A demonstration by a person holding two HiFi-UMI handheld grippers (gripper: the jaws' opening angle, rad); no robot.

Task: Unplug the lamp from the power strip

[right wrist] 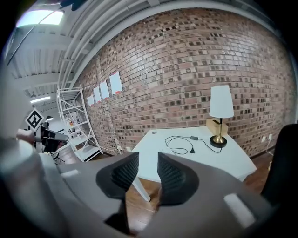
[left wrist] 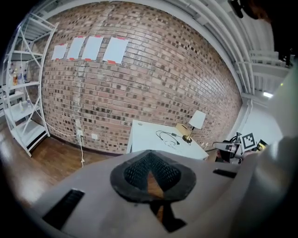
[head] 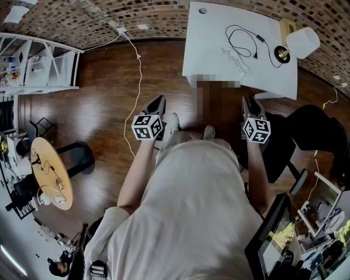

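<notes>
You're well back from the tabletop (head: 213, 33). The left gripper (left wrist: 149, 160) is closed and empty, the right gripper (right wrist: 148, 162) half-open and empty. The lamp (right wrist: 220, 109) cord (right wrist: 193, 138) looks already loose on that tabletop.

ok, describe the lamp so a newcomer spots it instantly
Find the white table against the brick wall. The lamp stands at its right-hand end near the wall, a black cord looping from it across the top. It's the only tall thing there: white shade, thin stem, round brass base, beside a low wooden box.
</notes>
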